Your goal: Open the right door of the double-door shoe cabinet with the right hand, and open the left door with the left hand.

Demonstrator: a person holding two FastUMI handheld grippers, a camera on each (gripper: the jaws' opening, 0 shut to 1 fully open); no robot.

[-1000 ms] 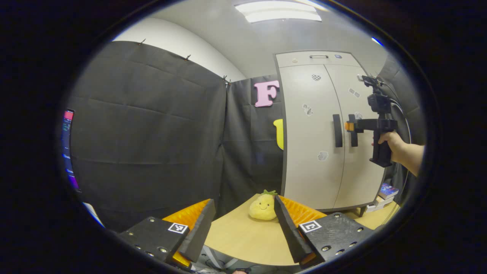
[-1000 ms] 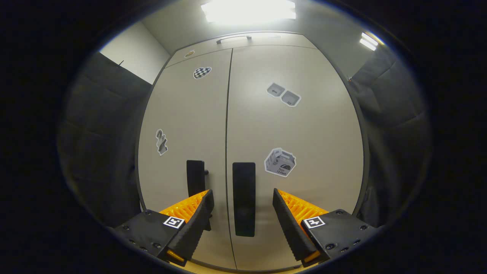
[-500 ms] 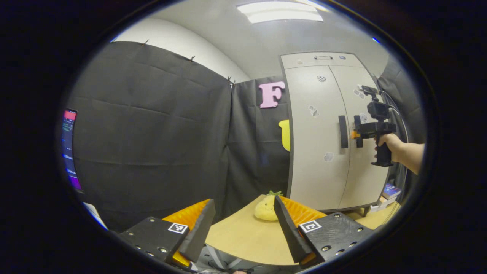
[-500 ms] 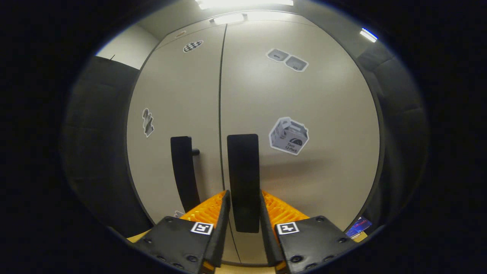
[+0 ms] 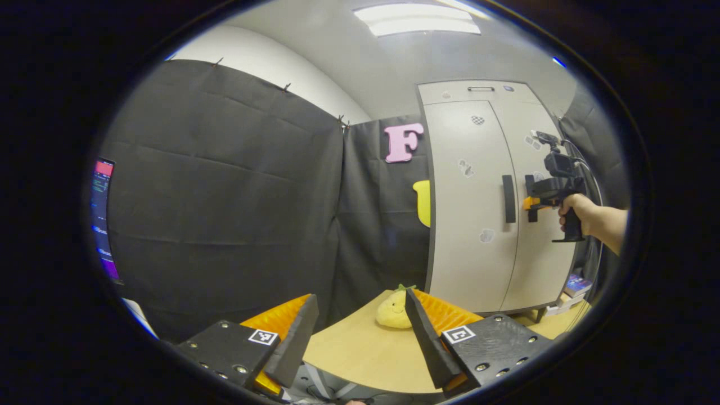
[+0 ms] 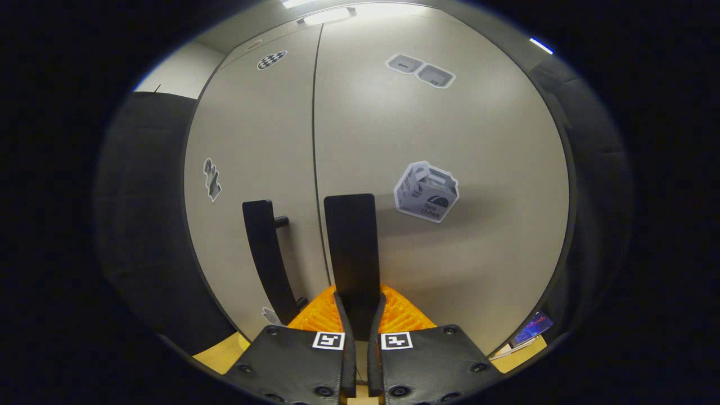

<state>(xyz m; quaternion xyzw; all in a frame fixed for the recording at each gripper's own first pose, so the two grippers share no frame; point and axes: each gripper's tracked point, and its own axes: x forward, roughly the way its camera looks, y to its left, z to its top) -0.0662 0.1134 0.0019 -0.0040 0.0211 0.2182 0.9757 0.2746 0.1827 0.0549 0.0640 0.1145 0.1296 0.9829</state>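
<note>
Closest to me in the right gripper view, my right gripper is clenched on the right door handle, both ridged orange fingers pressing its lower end. That handle is a flat black upright bar just right of the seam between the cabinet's two doors, and I judge it rigid and smooth, so a grip low on the bar could slide if I pull at an angle. The right door looks like a light, stiff panel hinged on its outer edge, so I expect it to swing in an arc with little force. Just left of the seam stands the left door handle, the place to grasp the left door later. In the left gripper view, my left gripper hangs released, fingers spread wide, well apart from the shoe cabinet, above a pale wooden table. A yellow plush toy sits on the table near the cabinet's foot. Farther off, a hand holds the right gripper at the cabinet's handles. I count one cabinet, two doors, two handles, two grippers, one plush toy, and five stickers on the doors.
</note>
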